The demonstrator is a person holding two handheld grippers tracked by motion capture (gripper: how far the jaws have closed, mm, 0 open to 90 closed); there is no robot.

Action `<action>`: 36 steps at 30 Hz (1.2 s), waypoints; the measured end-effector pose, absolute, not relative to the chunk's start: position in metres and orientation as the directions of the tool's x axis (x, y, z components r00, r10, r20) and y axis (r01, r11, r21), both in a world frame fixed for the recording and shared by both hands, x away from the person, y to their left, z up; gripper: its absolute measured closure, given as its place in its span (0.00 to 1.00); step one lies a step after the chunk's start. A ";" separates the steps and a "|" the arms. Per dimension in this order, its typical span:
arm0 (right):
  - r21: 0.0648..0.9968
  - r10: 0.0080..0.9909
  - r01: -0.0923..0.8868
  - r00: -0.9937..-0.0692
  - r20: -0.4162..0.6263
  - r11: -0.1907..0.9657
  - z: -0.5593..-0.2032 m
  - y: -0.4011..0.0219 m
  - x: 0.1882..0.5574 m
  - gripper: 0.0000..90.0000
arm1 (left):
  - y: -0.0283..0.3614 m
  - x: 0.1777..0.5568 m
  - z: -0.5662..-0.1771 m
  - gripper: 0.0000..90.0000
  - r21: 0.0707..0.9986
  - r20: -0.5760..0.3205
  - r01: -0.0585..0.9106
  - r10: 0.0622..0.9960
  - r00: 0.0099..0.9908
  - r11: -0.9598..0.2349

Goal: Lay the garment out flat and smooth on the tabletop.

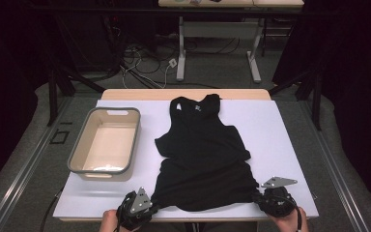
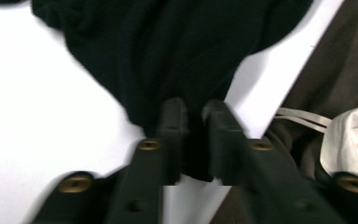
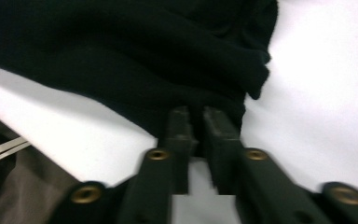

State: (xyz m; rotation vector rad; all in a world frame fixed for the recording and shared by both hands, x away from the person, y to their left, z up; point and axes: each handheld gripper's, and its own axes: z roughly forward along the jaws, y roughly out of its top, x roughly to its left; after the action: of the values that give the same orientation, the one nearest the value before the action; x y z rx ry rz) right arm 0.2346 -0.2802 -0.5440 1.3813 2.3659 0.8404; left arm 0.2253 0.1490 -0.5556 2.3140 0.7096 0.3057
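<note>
Both grippers sit at the near edge of the table (image 1: 290,145), each clamped on a bottom corner of the black tank top (image 1: 200,154). In the high view the left gripper (image 1: 147,205) pinches the hem's left corner and the right gripper (image 1: 260,197) pinches its right corner, with the person's hands behind them at the bottom of the frame. The left gripper view shows the left gripper (image 2: 195,114) with its jaws drawn close together and a fold of dark cloth caught between them. The right gripper view shows the same for the right gripper (image 3: 196,122): jaws nearly together, cloth squeezed in the narrow gap.

From the two held corners the tank top spreads away across the white table, lying flat but wrinkled near the hem, with its neck and straps pointing toward the far edge. Left of it, apart from the cloth, stands a grey-rimmed bin (image 1: 82,145). Beyond the table, cables (image 1: 140,63) lie on the floor.
</note>
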 end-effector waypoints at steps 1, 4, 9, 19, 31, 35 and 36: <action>0.606 0.861 0.699 -0.506 0.045 0.379 -0.544 -0.279 0.234 0.97 | 0.150 0.227 -0.555 0.93 0.679 0.006 0.412 0.566 0.825 -0.608; 0.613 0.856 0.683 -0.516 0.021 0.397 -0.541 -0.279 0.234 0.99 | 0.154 0.231 -0.552 0.94 0.689 -0.027 0.423 0.563 0.826 -0.589; 0.657 0.883 0.672 -0.469 0.020 0.342 -0.528 -0.285 0.233 0.99 | 0.162 0.241 -0.538 0.94 0.718 -0.056 0.427 0.566 0.822 -0.549; 0.647 0.904 0.683 -0.427 -0.023 0.339 -0.527 -0.293 0.245 0.99 | 0.159 0.266 -0.546 0.82 0.659 -0.073 0.502 0.616 0.784 -0.560; 0.621 0.888 0.683 -0.457 -0.047 0.384 -0.535 -0.285 0.246 0.99 | 0.164 0.225 -0.532 0.60 0.701 0.010 0.410 0.584 0.812 -0.583; 0.625 0.887 0.677 -0.459 -0.054 0.388 -0.536 -0.286 0.248 0.99 | 0.154 0.213 -0.530 0.70 0.707 0.023 0.353 0.518 0.855 -0.613; 0.624 0.888 0.679 -0.456 -0.054 0.387 -0.535 -0.286 0.248 0.99 | 0.151 0.212 -0.532 0.73 0.698 0.019 0.344 0.496 0.868 -0.629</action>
State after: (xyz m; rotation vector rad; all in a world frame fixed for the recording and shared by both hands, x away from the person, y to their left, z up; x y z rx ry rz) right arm 0.2476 -0.2862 -0.5354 1.3564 2.2707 0.7543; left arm 0.2124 0.1509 -0.5318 2.3087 0.6031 0.2708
